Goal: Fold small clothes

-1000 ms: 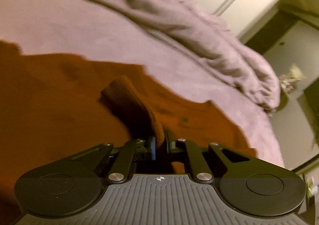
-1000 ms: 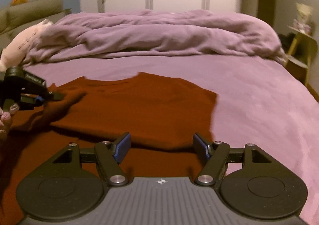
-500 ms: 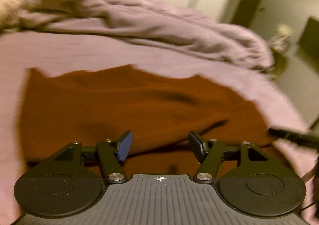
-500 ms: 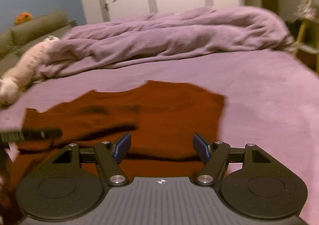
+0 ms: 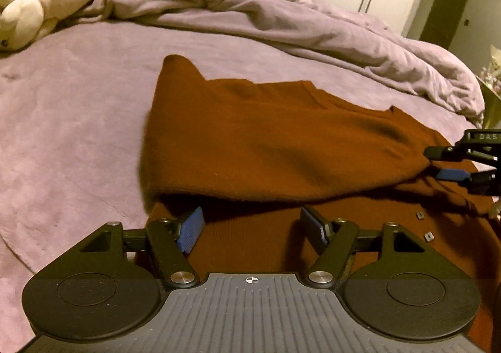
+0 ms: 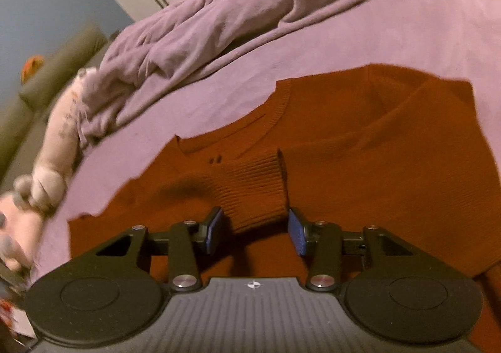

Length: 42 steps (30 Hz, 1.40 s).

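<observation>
The left gripper (image 5: 252, 229) points forward and down, its blue pads (image 5: 188, 230) set wide apart; the jaws are opening, and nothing sits between them. The right gripper (image 6: 255, 231) is rolled to one side and also angled down; its jaws are closing with a ribbed sleeve cuff (image 6: 256, 190) between them, the pads not yet pressing on it. In the left wrist view the right gripper shows at about three o'clock, tips toward nine o'clock.
</observation>
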Each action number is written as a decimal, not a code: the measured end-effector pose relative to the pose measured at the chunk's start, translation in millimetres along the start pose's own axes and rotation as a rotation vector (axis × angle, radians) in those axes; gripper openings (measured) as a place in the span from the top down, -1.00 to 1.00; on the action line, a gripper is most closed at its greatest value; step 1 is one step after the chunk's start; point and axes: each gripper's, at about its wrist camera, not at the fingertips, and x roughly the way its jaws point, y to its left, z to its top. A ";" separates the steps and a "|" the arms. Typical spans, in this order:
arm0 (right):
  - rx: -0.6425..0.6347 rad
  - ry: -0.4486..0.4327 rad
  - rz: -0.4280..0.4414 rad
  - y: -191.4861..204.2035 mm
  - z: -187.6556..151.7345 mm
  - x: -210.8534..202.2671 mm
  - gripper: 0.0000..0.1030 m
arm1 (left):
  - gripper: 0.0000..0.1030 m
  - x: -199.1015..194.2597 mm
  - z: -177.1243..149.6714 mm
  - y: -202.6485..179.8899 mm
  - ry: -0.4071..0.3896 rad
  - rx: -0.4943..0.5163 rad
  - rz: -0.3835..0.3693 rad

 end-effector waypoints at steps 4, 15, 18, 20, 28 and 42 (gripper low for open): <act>0.128 0.013 0.097 -9.9 3.0 4.6 0.07 | -0.43 1.7 0.3 -1.8 0.001 0.010 0.012; 0.249 0.019 0.193 -16.2 0.6 10.6 -0.05 | -0.46 0.7 -0.8 0.7 0.005 -0.014 0.006; 0.204 0.025 0.149 -7.7 3.6 16.2 0.53 | -0.46 0.5 -0.3 0.8 0.004 -0.023 0.007; 0.138 0.026 0.068 2.4 5.2 21.1 0.90 | -0.46 0.0 0.3 1.7 0.003 -0.032 0.006; -0.314 -0.315 -0.236 43.4 3.9 -47.3 0.92 | -0.47 -1.2 2.9 5.4 -0.007 -0.067 0.022; -0.005 -0.162 -0.194 -56.6 1.7 -41.6 0.62 | -0.57 3.7 3.6 -5.5 0.009 -0.045 0.036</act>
